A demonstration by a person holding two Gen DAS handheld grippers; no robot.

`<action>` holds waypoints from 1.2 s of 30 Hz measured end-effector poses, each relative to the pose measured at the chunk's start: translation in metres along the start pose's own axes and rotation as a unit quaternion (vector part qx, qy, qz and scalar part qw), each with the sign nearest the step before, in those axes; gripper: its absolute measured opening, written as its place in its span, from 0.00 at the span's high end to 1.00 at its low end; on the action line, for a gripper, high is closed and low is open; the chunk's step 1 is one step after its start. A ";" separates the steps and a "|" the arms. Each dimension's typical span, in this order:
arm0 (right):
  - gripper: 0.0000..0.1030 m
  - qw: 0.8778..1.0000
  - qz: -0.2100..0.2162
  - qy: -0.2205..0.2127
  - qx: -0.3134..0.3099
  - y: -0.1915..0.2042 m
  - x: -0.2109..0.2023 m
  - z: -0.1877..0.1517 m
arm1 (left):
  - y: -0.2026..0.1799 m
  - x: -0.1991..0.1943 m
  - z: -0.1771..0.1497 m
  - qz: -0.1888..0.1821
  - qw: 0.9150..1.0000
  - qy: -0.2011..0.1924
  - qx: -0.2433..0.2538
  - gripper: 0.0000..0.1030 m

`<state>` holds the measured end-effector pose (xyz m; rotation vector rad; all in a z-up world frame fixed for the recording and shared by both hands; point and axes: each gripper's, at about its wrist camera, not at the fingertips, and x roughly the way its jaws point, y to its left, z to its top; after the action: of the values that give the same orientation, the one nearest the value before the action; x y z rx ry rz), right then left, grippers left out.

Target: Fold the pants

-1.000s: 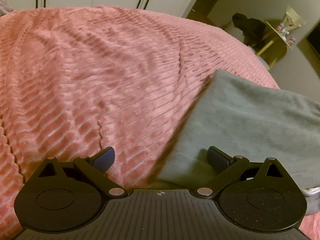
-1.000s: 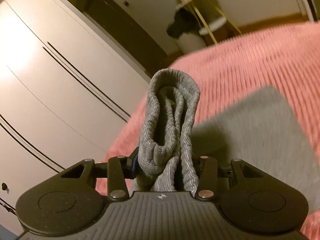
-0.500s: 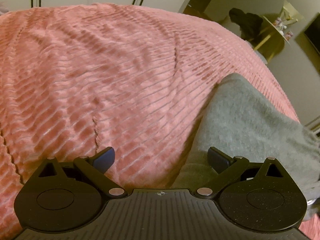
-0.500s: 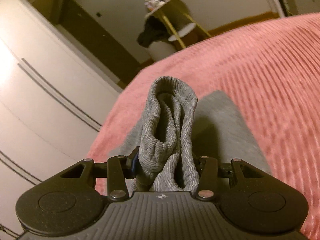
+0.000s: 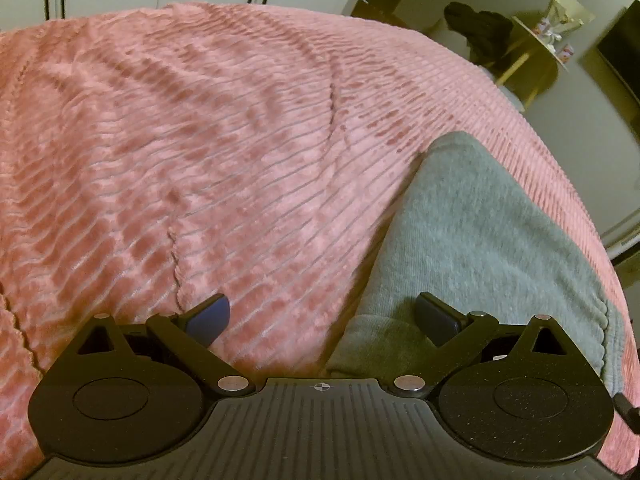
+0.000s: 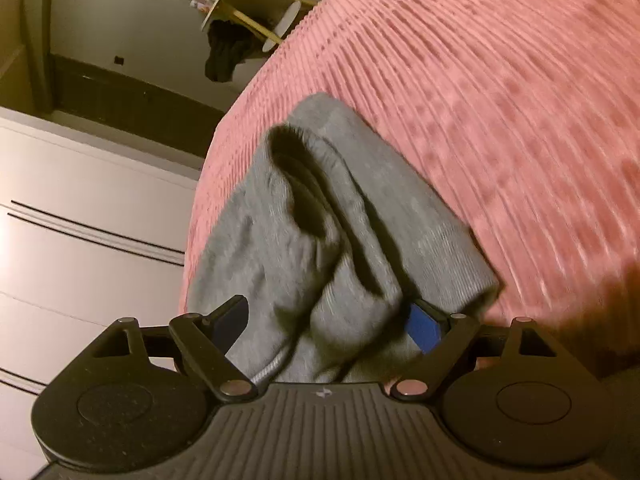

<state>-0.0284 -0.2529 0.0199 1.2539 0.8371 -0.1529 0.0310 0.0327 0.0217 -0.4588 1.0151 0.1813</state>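
Grey pants [image 5: 472, 232] lie folded on the pink ribbed bedspread [image 5: 200, 140], at the right of the left wrist view. My left gripper [image 5: 322, 312] hangs open just above the bed; its right finger is over the pants' near left edge and holds nothing. In the right wrist view the bunched grey end of the pants [image 6: 304, 240] slumps onto the layer below. My right gripper [image 6: 328, 318] straddles it, and its jaws are opening. The cloth lies loose between the blue pads [image 6: 424, 328], which are not pressing on it.
White wardrobe doors [image 6: 80, 240] stand close beside the bed edge. A small yellow side table [image 6: 248, 12] with a dark cloth [image 6: 226, 52] hanging from it stands past the bed's far corner. Bare bedspread spreads wide to the left of the pants.
My right gripper rolled and sank toward the bed, and its jaws spread off the upright ribbed end, which has slumped. The pants layer in the left view has settled lower. The left gripper stayed put.
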 end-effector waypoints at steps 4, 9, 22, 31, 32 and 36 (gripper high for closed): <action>0.18 1.000 0.010 -0.002 0.016 -0.002 0.007 -0.002 | -0.003 -0.003 -0.001 -0.001 1.000 -0.003 0.007 0.01; 0.18 0.998 0.033 -0.024 0.053 0.003 0.024 -0.003 | -0.016 -0.014 -0.008 -0.012 0.999 -0.009 0.046 0.01; 0.62 0.996 0.061 -0.057 -0.022 0.066 0.032 0.018 | -0.068 -0.043 -0.060 -0.038 0.978 -0.022 0.205 0.01; 0.63 0.985 0.122 -0.070 -0.105 0.129 0.013 0.017 | -0.076 -0.028 -0.060 -0.055 0.981 0.016 0.186 0.02; 0.63 0.984 0.122 -0.071 -0.113 0.132 0.012 0.017 | -0.073 -0.030 -0.062 -0.069 0.982 0.011 0.175 0.01; 0.62 0.980 0.127 -0.076 -0.133 0.139 0.009 0.015 | -0.077 -0.019 -0.062 -0.021 0.985 0.008 0.170 0.01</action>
<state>0.0591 -0.2154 0.1231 1.0701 0.5395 0.0675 -0.0001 -0.0625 0.0321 -0.1705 1.0273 -0.0342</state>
